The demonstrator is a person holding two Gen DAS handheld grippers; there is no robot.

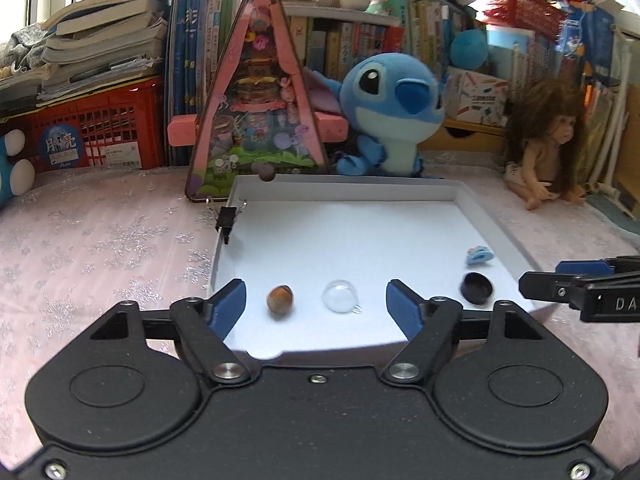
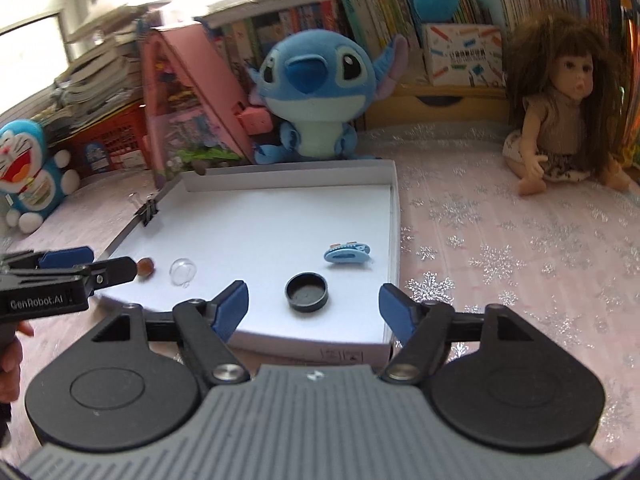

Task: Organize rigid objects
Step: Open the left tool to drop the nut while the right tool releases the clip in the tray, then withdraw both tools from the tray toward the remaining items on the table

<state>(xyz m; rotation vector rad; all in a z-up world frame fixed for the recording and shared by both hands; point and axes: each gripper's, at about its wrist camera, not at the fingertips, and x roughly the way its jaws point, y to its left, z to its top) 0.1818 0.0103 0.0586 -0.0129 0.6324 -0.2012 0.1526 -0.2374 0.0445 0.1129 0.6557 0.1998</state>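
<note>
Closest to me, the left gripper (image 1: 316, 300) has its two blue fingers spread wide with nothing between them. It hangs over the near edge of a flat white box (image 1: 472, 196). The right gripper (image 2: 314, 304) is spread wide too and holds nothing. It sits at the near right corner of the same box (image 2: 394, 216).

Inside the box, near the front, lie four small things. A brown nut (image 1: 280, 299) is on the left. A clear little ball (image 1: 340, 297) is just beside it. A round black cap (image 1: 476, 288) lies open side up, more to the right. A small blue clip (image 1: 479, 255) lies a bit behind the cap, near the right wall. None of them touch each other.

A black paper clip (image 1: 227, 218) grips the left wall of the box. A small brown ball (image 1: 265, 171) sits on the far left corner of the rim.

The box rests on a pink cloth (image 1: 100, 240) with shiny snowflakes.

Behind the box stands a pink pointed toy house (image 1: 256, 100). Next to it sits a blue plush toy (image 1: 396, 108). A doll (image 2: 560, 120) with long brown hair sits off to the right. A blue cat toy (image 2: 28, 172) sits far left, by a red basket (image 1: 100, 132). Books (image 1: 360, 48) line the back.
</note>
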